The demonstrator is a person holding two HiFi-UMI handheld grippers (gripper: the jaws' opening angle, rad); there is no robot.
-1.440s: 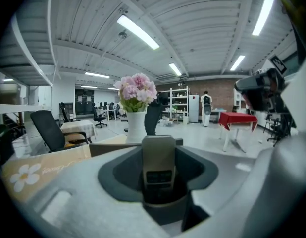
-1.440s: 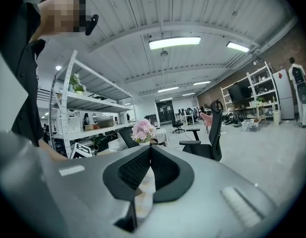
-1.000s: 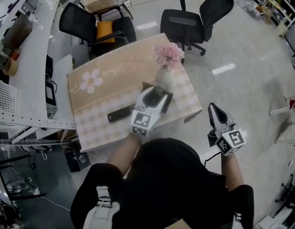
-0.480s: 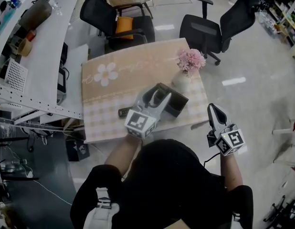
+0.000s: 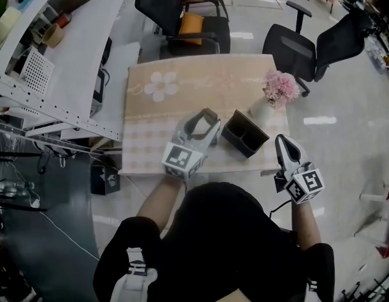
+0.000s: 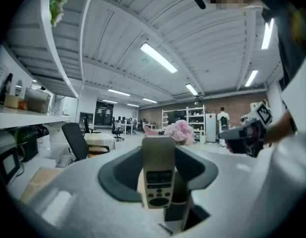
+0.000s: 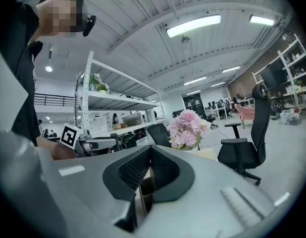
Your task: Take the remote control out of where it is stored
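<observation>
A beige remote control (image 6: 158, 175) with a small screen and buttons stands upright between the jaws of my left gripper (image 6: 159, 151), which is shut on it. In the head view that left gripper (image 5: 205, 118) hangs over the table just left of the black two-compartment holder (image 5: 243, 133); from there the remote itself is hard to make out. My right gripper (image 5: 284, 142) sits off the table's right front corner, shut with nothing in it. In the right gripper view (image 7: 150, 151) its ribbed pads meet at the tips, pointing toward the holder and the flowers.
The table wears a beige checked cloth (image 5: 157, 115) with a daisy print. A vase of pink flowers (image 5: 279, 88) stands right behind the holder. Two black office chairs (image 5: 182, 24) are beyond the table, and white shelving (image 5: 50, 74) runs along the left.
My left gripper has pulled back to the left and risen away from the holder, which now shows fully. The black remote lying on the cloth earlier is out of sight behind that gripper.
</observation>
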